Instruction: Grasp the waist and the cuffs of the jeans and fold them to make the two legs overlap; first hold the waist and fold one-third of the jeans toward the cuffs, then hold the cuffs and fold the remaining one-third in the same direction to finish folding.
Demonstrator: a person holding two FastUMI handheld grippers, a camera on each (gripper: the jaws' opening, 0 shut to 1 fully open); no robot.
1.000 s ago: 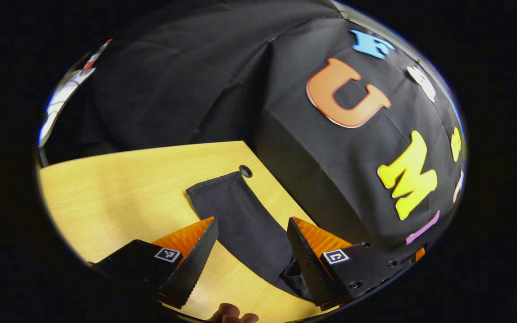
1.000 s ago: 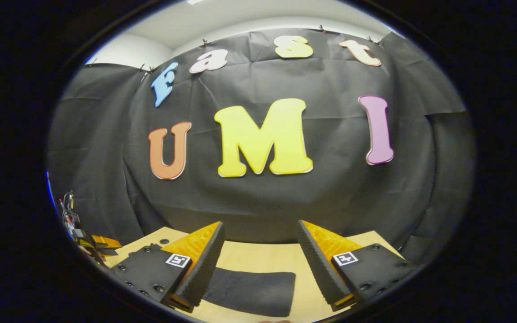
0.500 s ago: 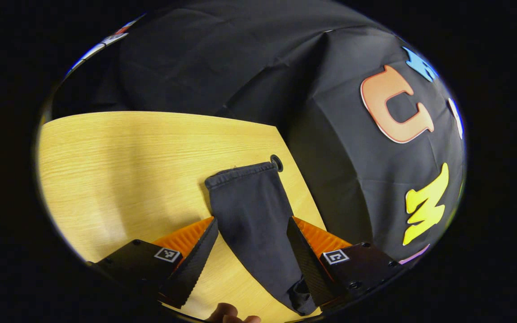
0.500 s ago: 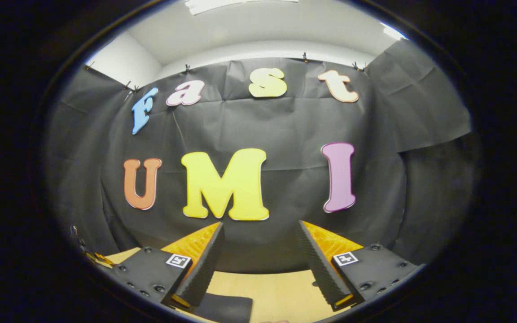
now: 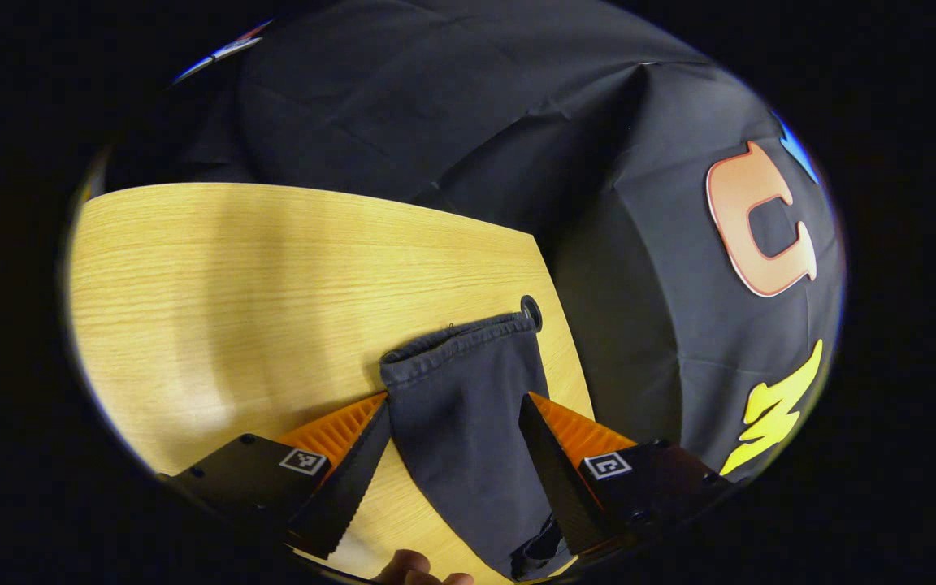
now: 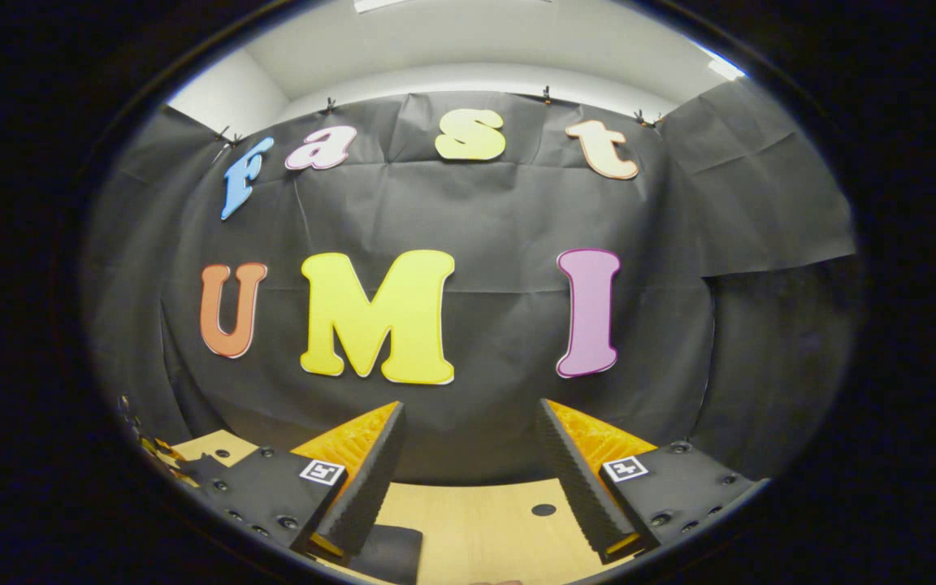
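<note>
A dark jeans leg [image 5: 468, 422] lies on the wooden table [image 5: 232, 276] in the left gripper view, its cuff [image 5: 456, 345] at the far end near the table's right edge. My left gripper [image 5: 456, 443] is open, its fingers straddling the leg above the cloth without pressing on it. In the right gripper view my right gripper [image 6: 468, 455] is open and held up, facing the booth wall, with nothing between its fingers. A corner of the dark jeans [image 6: 387, 552] shows low down beside its left finger.
A round black hole [image 5: 530, 312] sits in the table by the cuff, close to the edge where the black cloth hangs. Another hole [image 6: 543, 510] shows in the tabletop in the right gripper view. A fingertip [image 5: 415, 569] shows at the bottom edge.
My left gripper has swung left and moved along the leg toward the cuff, now straddling it squarely. My right gripper tilted upward, so most of the jeans dropped from its view.
</note>
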